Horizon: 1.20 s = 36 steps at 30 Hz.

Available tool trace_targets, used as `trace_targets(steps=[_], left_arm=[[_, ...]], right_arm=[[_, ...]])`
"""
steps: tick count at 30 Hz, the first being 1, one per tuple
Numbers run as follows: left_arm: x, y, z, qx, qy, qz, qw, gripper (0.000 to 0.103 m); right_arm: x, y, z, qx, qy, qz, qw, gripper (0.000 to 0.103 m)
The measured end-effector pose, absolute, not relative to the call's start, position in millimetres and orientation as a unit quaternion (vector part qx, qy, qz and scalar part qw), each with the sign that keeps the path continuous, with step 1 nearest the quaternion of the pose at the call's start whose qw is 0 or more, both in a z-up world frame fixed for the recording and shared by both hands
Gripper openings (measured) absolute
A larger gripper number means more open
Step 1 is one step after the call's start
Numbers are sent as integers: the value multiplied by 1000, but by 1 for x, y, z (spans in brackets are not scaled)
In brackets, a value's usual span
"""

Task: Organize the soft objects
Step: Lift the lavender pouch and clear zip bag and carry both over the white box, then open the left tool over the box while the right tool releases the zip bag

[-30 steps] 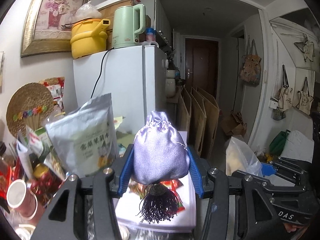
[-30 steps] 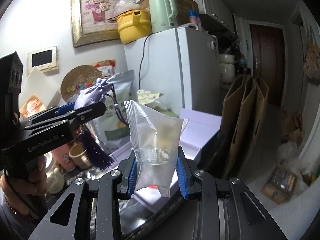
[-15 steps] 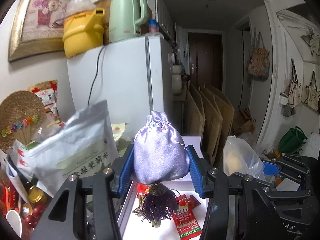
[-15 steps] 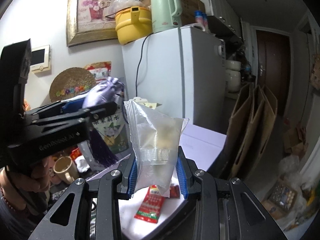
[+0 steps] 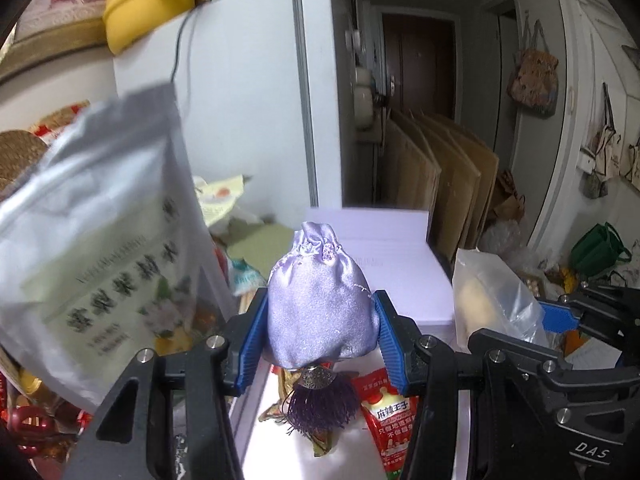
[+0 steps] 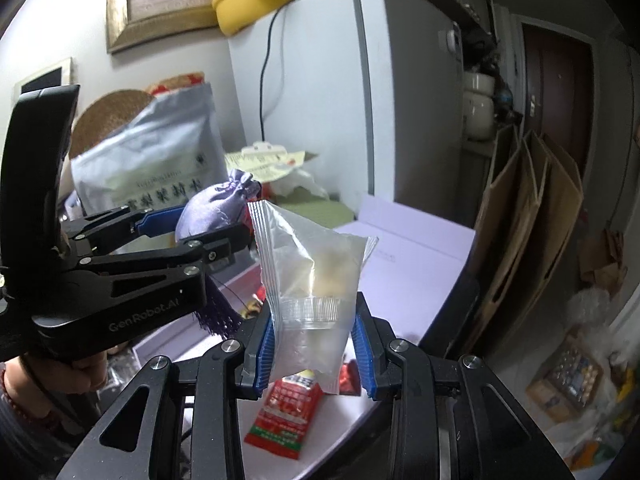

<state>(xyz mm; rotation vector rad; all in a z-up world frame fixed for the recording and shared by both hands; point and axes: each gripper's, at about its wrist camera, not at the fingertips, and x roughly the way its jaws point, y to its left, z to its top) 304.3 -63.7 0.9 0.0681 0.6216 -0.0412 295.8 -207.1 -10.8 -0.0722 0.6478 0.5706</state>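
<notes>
My left gripper (image 5: pixel 320 340) is shut on a lilac satin pouch (image 5: pixel 320 304) with a dark purple tassel (image 5: pixel 320 406), held above an open white box (image 5: pixel 400 264). My right gripper (image 6: pixel 316 350) is shut on a clear plastic packet (image 6: pixel 312 280) with a pale lump inside, also above the box (image 6: pixel 420 248). In the right wrist view the left gripper (image 6: pixel 192 236) with the pouch (image 6: pixel 216 208) is just to the left. In the left wrist view the packet (image 5: pixel 492 296) and the right gripper (image 5: pixel 560 320) are at the right. A red sachet (image 5: pixel 390 416) (image 6: pixel 288 412) lies in the box.
A silver-green standing bag (image 5: pixel 100 260) is close on the left among table clutter. A white fridge (image 5: pixel 248 100) stands behind, with a yellow pot (image 5: pixel 148 0) on top. Cardboard sheets (image 5: pixel 436 184) lean beside the fridge. Bags lie on the floor at the right.
Both grippers have moved forward and down over the white box, still holding the pouch and the packet. The red sachet in the box has come into view.
</notes>
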Motion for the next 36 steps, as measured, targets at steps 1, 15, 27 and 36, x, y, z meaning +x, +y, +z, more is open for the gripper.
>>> trace_targets(steps=[1,15,27,36], left_arm=[[307,-64,-2,35,311,-21,950,50],[341,-57,-66,24,427,-27,904,50],[357,-59,-86,59,466,-8,883,51],[372,-57,-108,61,507,6,859,54]], right_arm=[[298,-207,-15,-37,319,276,906,34],[329,-207,-50,-25,389,278,878,34],[359,-194,-79,-41,442,268,855,34],[362,-196,-85,-38,444,262,856,34]])
